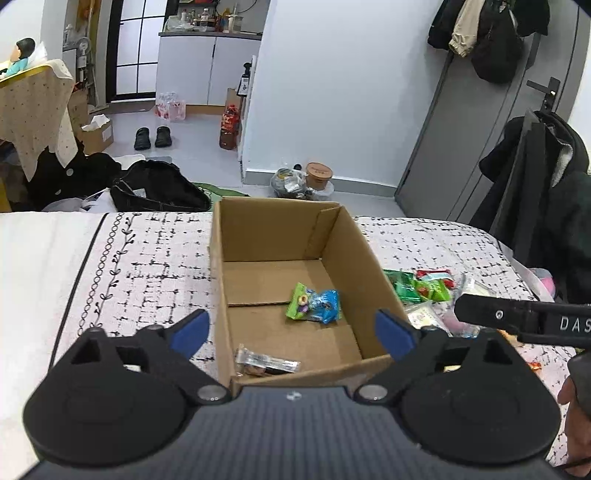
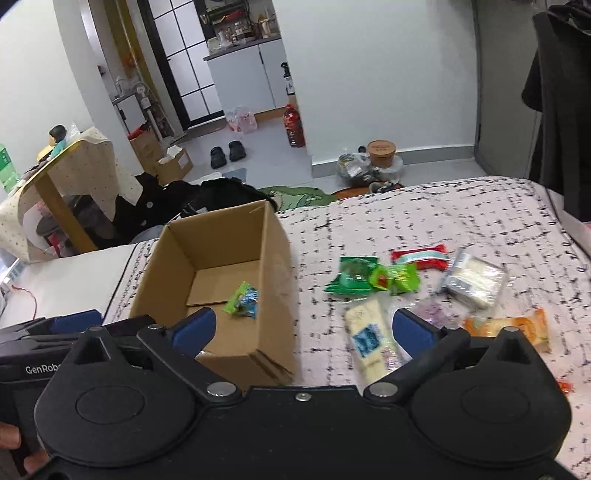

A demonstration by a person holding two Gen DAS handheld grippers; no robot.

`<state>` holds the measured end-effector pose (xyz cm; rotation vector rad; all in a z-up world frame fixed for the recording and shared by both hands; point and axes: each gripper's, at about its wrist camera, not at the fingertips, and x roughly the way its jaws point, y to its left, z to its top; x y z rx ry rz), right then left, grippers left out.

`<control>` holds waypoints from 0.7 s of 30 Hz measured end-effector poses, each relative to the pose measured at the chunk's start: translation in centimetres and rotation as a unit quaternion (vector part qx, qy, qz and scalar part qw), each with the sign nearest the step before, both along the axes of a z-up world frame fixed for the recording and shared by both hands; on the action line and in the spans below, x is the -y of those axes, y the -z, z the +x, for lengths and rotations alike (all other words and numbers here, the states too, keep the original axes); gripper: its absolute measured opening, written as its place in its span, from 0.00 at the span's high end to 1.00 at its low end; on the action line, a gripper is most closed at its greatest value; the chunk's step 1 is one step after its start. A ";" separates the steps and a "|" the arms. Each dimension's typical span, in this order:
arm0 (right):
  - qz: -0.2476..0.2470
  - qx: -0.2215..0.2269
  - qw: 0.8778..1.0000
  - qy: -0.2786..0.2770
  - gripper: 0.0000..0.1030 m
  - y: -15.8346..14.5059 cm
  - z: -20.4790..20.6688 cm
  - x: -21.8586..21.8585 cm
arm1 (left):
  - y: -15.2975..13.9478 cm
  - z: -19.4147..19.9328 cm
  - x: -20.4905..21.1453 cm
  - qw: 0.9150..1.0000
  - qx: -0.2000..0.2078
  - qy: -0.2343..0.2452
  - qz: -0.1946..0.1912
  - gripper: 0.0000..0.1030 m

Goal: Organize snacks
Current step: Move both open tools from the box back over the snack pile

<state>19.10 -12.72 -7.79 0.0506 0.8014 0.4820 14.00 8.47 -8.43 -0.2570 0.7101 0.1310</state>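
Both grippers — left, right — spread wide, empty. Risk: clipping cardboard box wall; crushing cream-wrapped snack.

Bed cover, white w/ black grid print. Past it on the floor: black bag, pair of black shoes, red bottle by the wall corner, brown tub on a bag of rubbish. Coats hang over the grey door. Kitchen cabinet at the back.
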 end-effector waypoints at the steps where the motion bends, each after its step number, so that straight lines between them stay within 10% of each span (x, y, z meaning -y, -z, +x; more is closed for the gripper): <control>1: -0.004 0.000 1.000 0.003 0.00 0.0 -0.1 0.3 | 0.0 0.0 0.3 1.000 -0.001 0.000 0.003 0.04; 21: -0.031 0.004 0.999 0.033 0.00 -0.3 -2.2 7.6 | -0.2 -0.2 6.6 0.995 0.003 0.095 0.011 0.00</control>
